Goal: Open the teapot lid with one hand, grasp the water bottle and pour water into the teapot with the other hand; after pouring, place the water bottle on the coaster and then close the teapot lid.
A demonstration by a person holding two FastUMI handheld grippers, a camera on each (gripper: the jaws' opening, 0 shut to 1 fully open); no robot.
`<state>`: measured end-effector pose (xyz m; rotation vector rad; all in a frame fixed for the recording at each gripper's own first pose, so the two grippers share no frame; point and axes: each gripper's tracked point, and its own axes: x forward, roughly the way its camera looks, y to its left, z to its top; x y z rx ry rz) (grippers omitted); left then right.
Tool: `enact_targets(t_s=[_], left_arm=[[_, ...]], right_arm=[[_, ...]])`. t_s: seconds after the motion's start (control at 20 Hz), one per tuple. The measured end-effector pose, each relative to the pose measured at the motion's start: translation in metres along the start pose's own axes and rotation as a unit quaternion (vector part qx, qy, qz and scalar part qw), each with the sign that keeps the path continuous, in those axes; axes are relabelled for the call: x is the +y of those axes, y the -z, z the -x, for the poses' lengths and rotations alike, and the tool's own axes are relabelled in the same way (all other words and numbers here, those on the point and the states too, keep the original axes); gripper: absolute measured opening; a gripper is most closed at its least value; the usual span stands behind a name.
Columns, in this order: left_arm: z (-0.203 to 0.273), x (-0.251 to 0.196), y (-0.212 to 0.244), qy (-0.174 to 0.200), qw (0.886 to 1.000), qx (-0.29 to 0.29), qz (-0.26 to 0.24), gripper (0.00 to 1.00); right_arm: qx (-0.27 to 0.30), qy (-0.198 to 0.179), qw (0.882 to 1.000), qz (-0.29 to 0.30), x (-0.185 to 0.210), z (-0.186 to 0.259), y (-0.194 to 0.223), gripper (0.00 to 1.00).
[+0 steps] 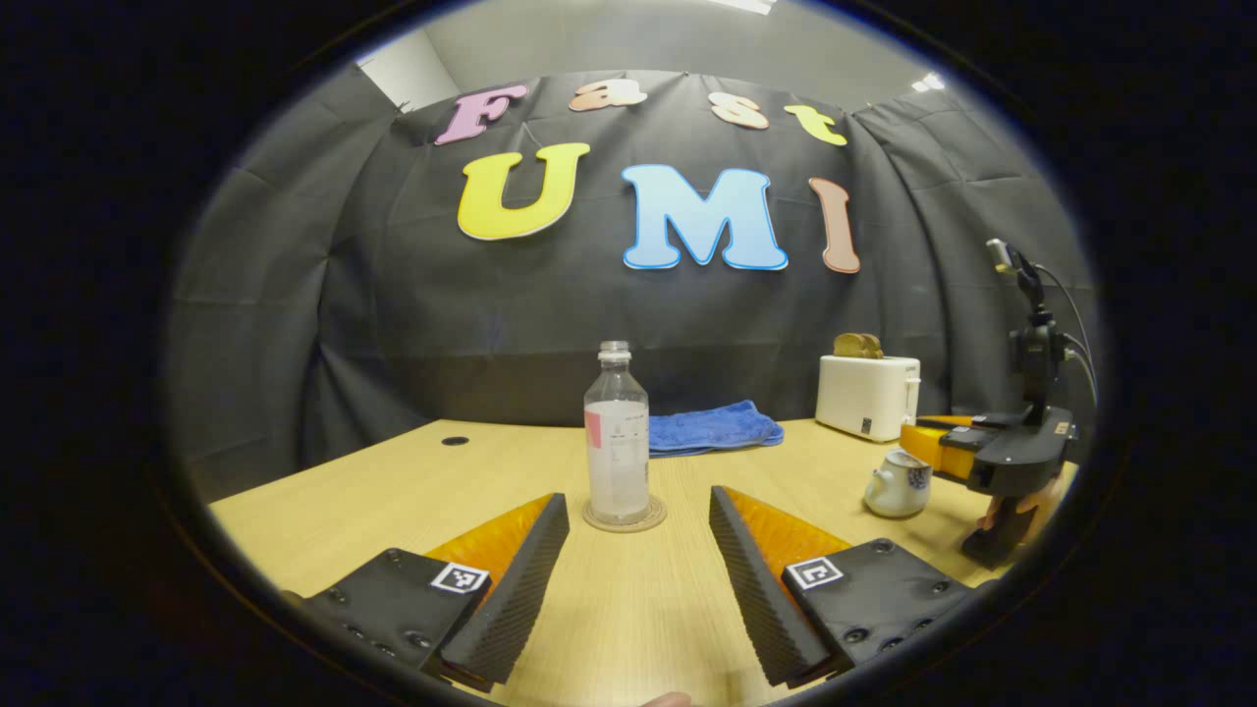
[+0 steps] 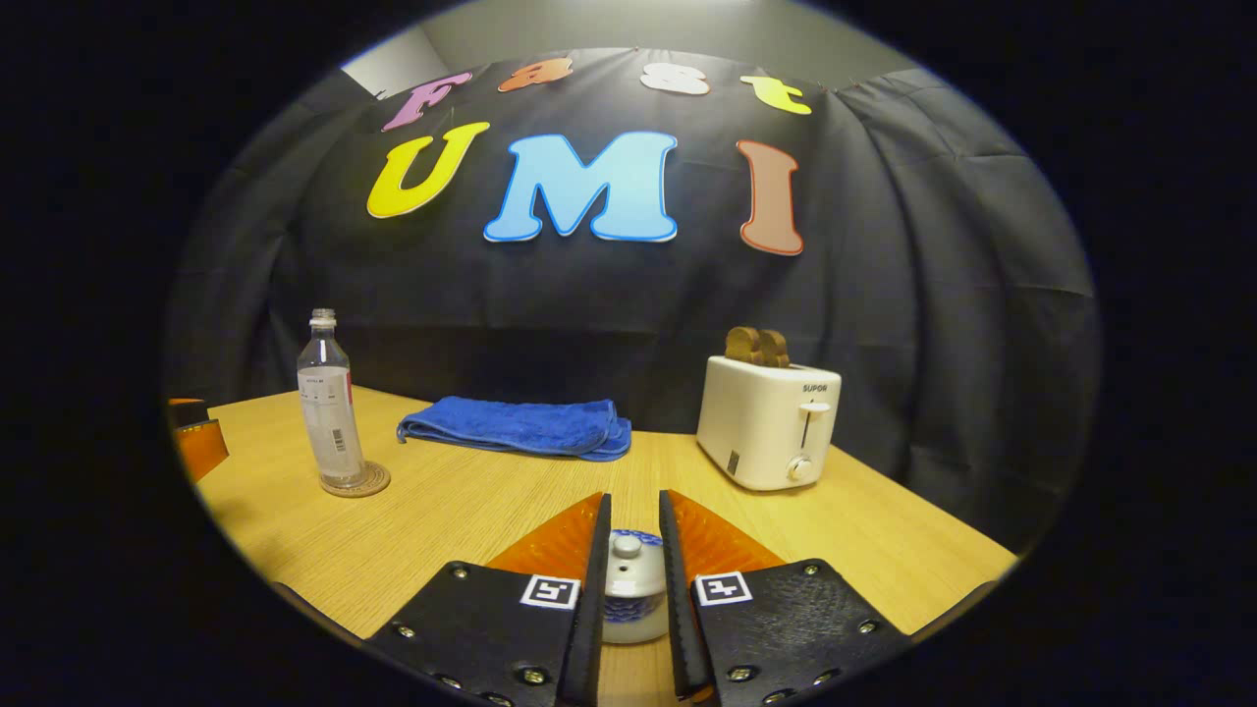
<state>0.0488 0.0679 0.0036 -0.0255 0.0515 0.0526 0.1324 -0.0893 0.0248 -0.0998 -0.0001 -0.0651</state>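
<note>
A clear water bottle (image 1: 617, 442) without a cap stands upright on a round coaster (image 1: 625, 516) in the middle of the table. My left gripper (image 1: 638, 574) is open just in front of it, and nothing sits between its fingers. To the right stands a small white teapot (image 1: 896, 485) with blue markings, and my right gripper (image 1: 915, 447) reaches it from the right. In the right gripper view, the right gripper (image 2: 633, 552) is shut on the teapot lid (image 2: 627, 571), with the teapot (image 2: 617, 617) below. The bottle (image 2: 328, 403) and coaster (image 2: 355, 481) stand far to the left.
A white toaster (image 2: 768, 422) holding bread stands at the back right of the wooden table (image 2: 471, 511). A folded blue cloth (image 2: 516, 427) lies at the back. A camera stand (image 1: 1036, 344) rises at the right edge in the left gripper view.
</note>
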Motion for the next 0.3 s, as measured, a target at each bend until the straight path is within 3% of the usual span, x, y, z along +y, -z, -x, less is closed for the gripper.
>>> enact_targets(t_s=[0.1, 0.15, 0.2, 0.3], left_arm=[[0.008, -0.003, -0.008, -0.004, 1.000, -0.013, -0.002, 1.00], [0.012, -0.008, -0.010, -0.002, 1.000, -0.019, -0.005, 1.00], [0.015, -0.013, -0.012, -0.001, 1.000, -0.022, -0.007, 1.00], [0.024, -0.027, -0.013, 0.005, 1.000, -0.029, -0.010, 1.00]], right_arm=[[-0.026, 0.009, 1.000, -0.014, -0.003, 0.035, -0.018, 0.31], [-0.032, 0.010, 0.999, -0.030, 0.000, 0.057, -0.022, 0.65], [-0.033, 0.010, 0.999, -0.042, 0.003, 0.071, -0.017, 0.76], [-0.026, 0.019, 0.998, -0.063, 0.011, 0.107, -0.009, 0.77]])
